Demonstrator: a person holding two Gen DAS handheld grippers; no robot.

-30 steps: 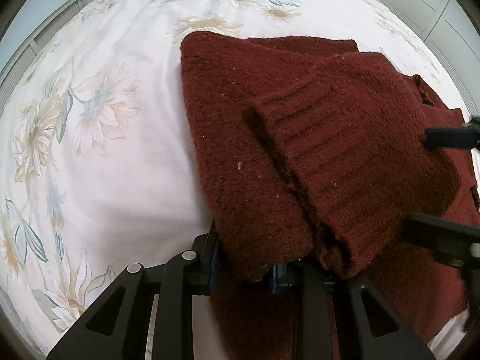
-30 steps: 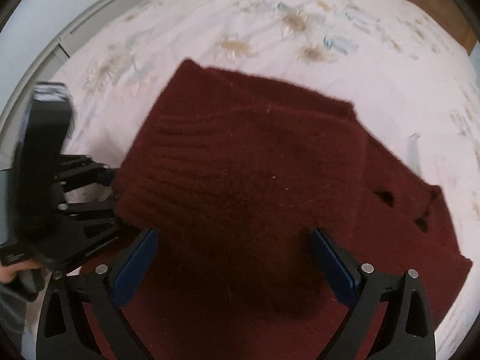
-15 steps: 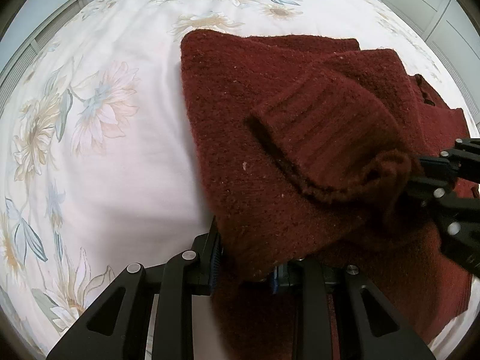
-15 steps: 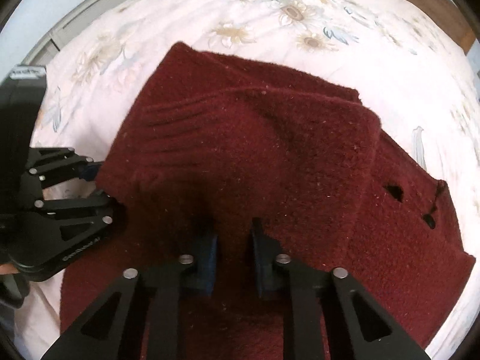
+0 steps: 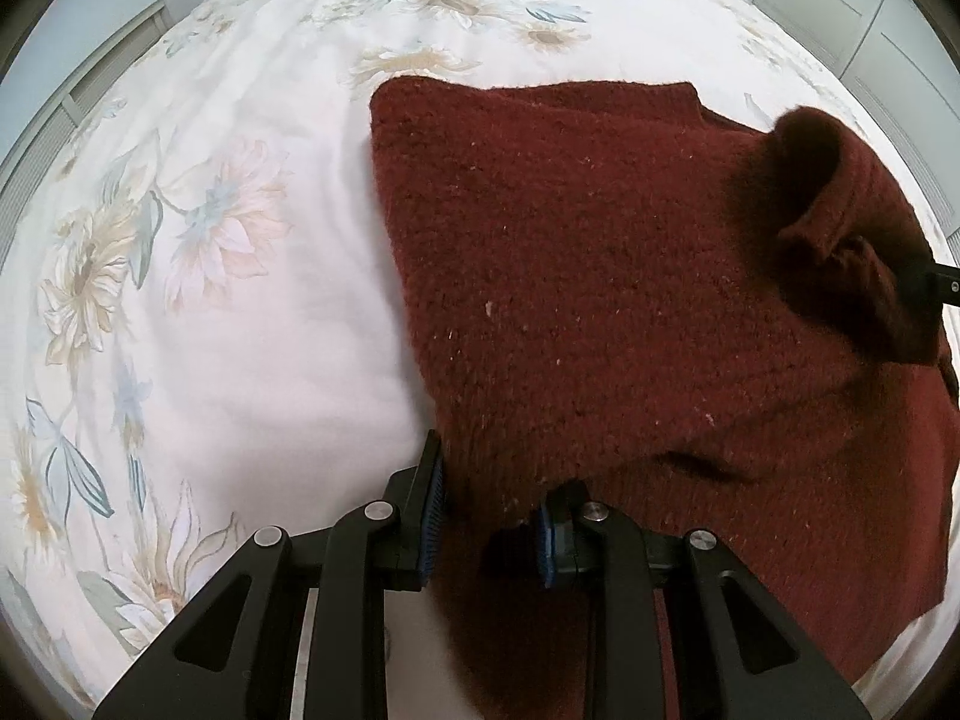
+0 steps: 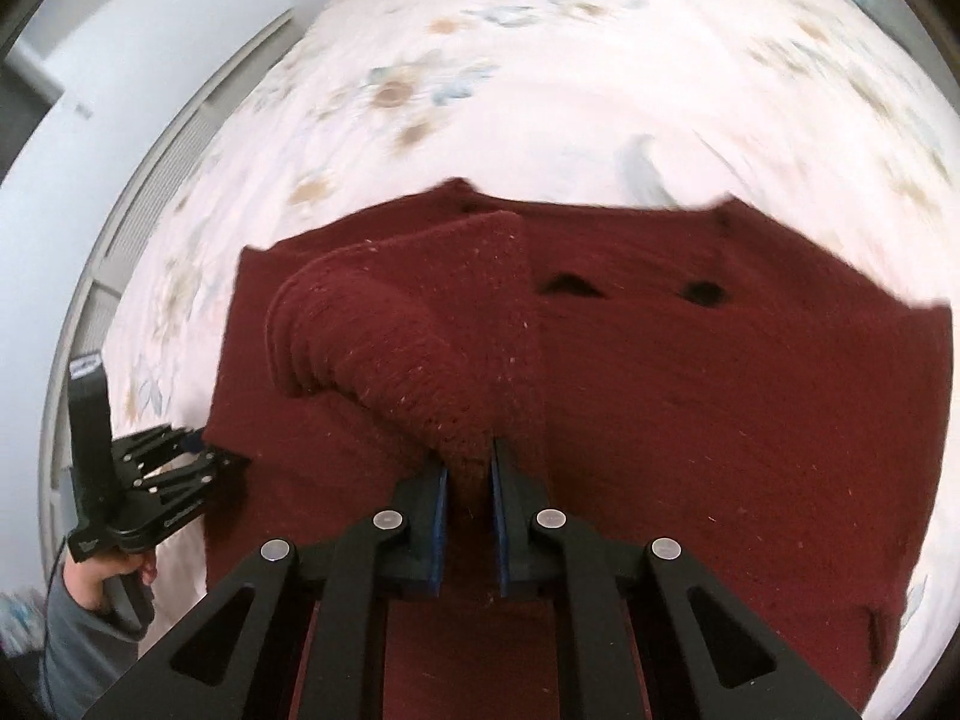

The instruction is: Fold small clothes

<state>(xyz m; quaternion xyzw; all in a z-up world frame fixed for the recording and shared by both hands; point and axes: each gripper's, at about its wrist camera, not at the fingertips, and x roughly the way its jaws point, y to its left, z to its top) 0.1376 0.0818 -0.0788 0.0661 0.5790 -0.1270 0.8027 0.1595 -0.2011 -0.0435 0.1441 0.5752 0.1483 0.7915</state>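
A dark red knitted sweater (image 5: 600, 276) lies on a floral bedsheet (image 5: 228, 276). My left gripper (image 5: 489, 516) is shut on the sweater's near left edge. My right gripper (image 6: 468, 480) is shut on the ribbed sleeve cuff (image 6: 384, 354) and holds it lifted over the sweater's body (image 6: 750, 408). In the left wrist view the raised cuff (image 5: 840, 222) and the right gripper's black tip (image 5: 936, 282) show at the far right. In the right wrist view the left gripper (image 6: 204, 456) shows at the sweater's left edge, held by a hand (image 6: 102, 570).
The bed spreads wide to the left and beyond the sweater. White cabinet fronts (image 5: 870, 18) stand at the far right. A white wall with a slatted panel (image 6: 120, 180) runs along the bed's left side.
My right gripper closed on the sleeve cuff and pulled it to the right across the sweater, uncovering the body. My left gripper kept its hold.
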